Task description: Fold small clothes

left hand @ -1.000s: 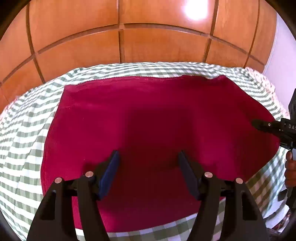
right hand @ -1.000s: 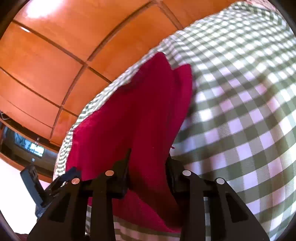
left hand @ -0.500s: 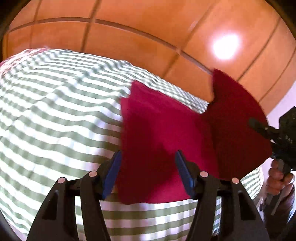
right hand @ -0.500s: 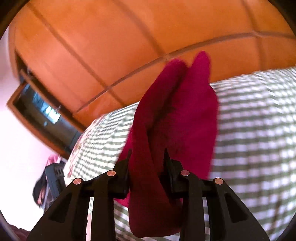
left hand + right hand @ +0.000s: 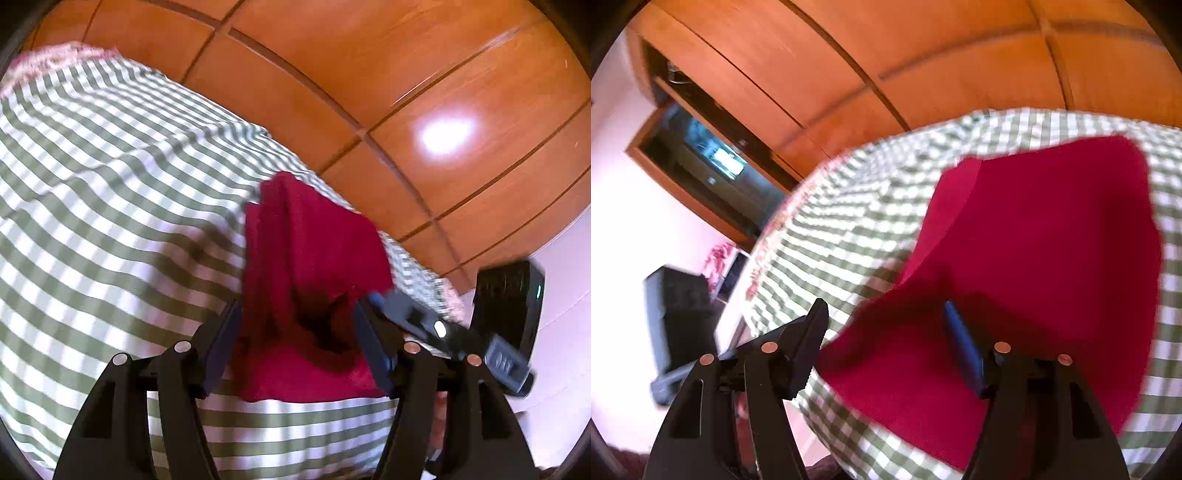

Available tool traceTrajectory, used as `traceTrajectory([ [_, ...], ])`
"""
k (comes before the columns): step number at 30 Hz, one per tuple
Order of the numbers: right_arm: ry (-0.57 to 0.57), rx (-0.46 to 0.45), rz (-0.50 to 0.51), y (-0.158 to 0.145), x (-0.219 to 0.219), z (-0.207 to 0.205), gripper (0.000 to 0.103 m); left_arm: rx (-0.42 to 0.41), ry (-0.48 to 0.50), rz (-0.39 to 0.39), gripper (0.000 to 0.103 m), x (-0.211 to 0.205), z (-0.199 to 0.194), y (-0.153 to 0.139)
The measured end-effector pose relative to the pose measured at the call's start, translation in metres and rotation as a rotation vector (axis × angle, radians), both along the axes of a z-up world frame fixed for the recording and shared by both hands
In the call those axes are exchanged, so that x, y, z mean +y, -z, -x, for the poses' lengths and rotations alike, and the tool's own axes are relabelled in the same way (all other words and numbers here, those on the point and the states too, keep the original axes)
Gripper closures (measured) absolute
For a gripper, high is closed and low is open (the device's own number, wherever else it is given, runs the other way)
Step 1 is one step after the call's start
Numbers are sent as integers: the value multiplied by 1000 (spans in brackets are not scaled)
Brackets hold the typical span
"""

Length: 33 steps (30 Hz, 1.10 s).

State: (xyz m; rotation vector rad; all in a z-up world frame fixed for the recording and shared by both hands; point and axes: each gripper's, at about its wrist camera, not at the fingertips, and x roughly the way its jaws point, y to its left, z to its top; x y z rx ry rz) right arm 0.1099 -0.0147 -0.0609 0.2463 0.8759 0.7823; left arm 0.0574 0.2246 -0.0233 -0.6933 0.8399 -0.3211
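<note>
Cloth: red cloth (image 5: 314, 258) lies folded over on the green-checked bed cover (image 5: 110, 184); upper layer bulges near the front edge with a dark pocket under it, so the fold is not flat yet.
Left tool: left tool (image 5: 295, 339) jaws well apart, cloth's near edge sits between them, pads don't look pressed on it; holding nothing.
Right tool: right tool (image 5: 886, 332) jaws have just been opening, now spread wide. Blue pad of one finger is over the cloth (image 5: 1034, 240), the other finger is off its edge over the cover (image 5: 849, 229). Nothing gripped; the fold looks released.
Cross-view: right tool's fingers (image 5: 406, 314) show in the left wrist view, just beside the cloth's right edge, blurred.
Key relation: cloth lies straight ahead of and below both tools, long axis running away from the left tool toward the wooden wardrobe (image 5: 406, 110). Left tool straddles the near short end; right tool comes in from the side across the width.
Judgement: either tool is close enough to regrip; left looks better lined up for a fold along the long axis.
Risk: loose upper layer may slide if pinched singly.
</note>
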Motion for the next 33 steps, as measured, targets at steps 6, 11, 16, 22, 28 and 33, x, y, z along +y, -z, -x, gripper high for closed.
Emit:
traceTrajectory([
  [6, 130, -62, 33, -7, -75, 34, 39, 48, 60, 132, 36, -9, -24, 9],
  [11, 189, -105, 130, 4, -91, 48, 39, 111, 90, 74, 77, -34, -43, 21],
  [16, 136, -134, 201, 21, -66, 46, 39, 115, 49, -130, 90, -47, -22, 27],
  [22, 118, -115, 258, 60, -60, 47, 40, 145, 20, -175, 97, -51, 4, 47],
  [28, 100, -109, 212, 32, -74, 44, 40, 56, -27, -352, 87, -62, 1, 2],
  [33, 157, -174, 159, -6, -89, 33, 40, -21, -44, -459, 75, -69, -15, -26],
])
